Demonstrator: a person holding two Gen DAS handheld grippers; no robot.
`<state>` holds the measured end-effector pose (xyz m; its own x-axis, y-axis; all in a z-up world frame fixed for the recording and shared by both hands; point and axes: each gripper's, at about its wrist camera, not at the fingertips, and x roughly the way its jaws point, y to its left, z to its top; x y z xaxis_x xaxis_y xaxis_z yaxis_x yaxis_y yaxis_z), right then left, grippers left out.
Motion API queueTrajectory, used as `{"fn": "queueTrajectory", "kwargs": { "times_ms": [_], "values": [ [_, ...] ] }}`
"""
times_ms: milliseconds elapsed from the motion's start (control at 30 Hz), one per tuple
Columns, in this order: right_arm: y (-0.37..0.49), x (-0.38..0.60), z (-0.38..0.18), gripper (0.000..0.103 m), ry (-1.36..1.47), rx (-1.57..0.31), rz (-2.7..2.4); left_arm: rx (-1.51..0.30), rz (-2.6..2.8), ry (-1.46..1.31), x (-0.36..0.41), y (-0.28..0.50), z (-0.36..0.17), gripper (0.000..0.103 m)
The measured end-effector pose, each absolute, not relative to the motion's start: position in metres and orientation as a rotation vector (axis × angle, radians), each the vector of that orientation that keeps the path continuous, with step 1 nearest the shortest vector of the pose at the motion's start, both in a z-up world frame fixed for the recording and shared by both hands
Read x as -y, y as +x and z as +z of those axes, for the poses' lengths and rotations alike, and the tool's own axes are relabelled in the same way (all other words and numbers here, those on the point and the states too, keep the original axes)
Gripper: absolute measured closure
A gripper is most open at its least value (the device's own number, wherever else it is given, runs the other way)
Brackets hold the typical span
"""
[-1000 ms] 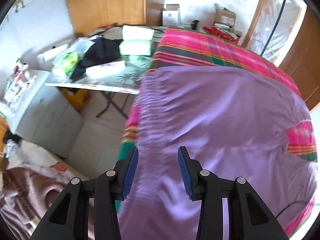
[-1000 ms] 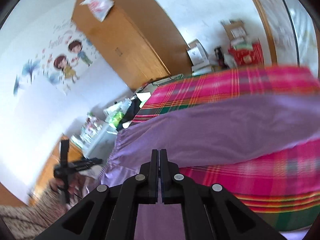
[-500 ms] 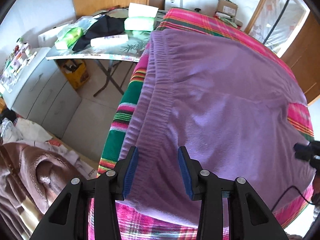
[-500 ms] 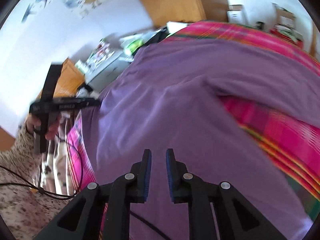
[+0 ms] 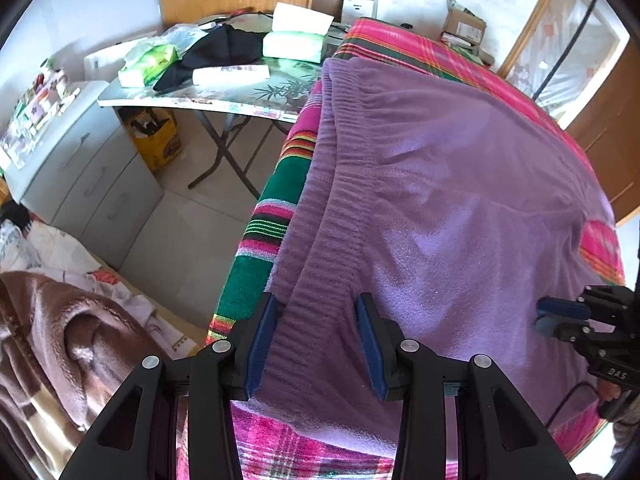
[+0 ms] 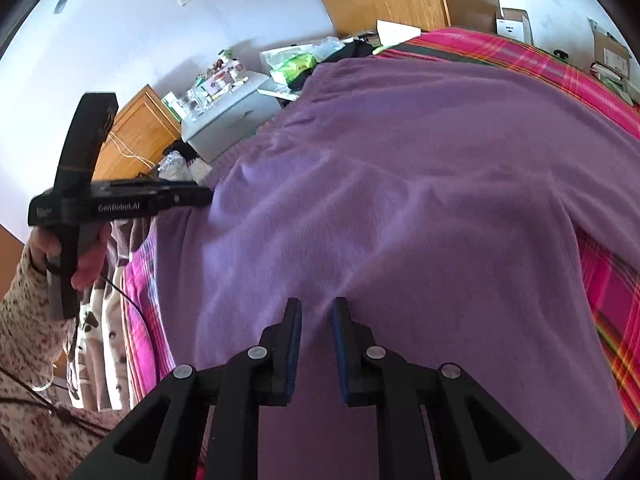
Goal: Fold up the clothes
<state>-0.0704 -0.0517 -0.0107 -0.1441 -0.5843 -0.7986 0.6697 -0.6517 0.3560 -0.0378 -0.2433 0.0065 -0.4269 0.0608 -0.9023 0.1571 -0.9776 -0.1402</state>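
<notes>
Both tongs are dropping lower over the purple garment (image 5: 460,208), now lying spread flat on the plaid bed (image 5: 420,46). Left tongs (image 5: 316,344) are gaping wide, straddling the ribbed waistband (image 5: 332,216) and holding nothing; right tongs (image 6: 316,338) are hanging part-open and empty. Folding is apparently just beginning, with no fold showing yet.

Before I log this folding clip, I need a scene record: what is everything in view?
purple garment: one, spread flat on the bed
plaid blanket: one, pink and green, covering the bed
folding table: one, beside the bed
black cloth: one, on the table
tissue packs: several, white and green, on the table
drawer unit: one, pale grey, by the wall
brown blanket: one, lower left
left gripper: fingers open over the waistband
right gripper: fingers open over the garment
</notes>
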Motion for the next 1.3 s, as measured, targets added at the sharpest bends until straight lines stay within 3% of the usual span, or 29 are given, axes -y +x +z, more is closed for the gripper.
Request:
{"fn": "queueTrajectory", "kwargs": {
  "times_ms": [767,900,1133,1300],
  "values": [
    [-0.121,0.079,0.002,0.086,1.181,-0.143,-1.984,-0.288,-2.539,1.619,0.253,-0.057,0.008,0.057],
    [-0.144,0.057,0.021,0.08,1.142,-0.173,-2.077,-0.263,-2.552,1.507,0.259,-0.07,0.026,0.058],
    [-0.2,0.042,0.045,0.075,1.05,-0.303,-2.254,-0.077,-2.722,1.346,0.238,-0.131,0.065,0.058],
    [-0.242,0.037,0.045,0.062,1.05,-0.33,-2.287,0.148,-2.795,1.379,0.218,-0.186,0.066,0.058]
  ]
}}
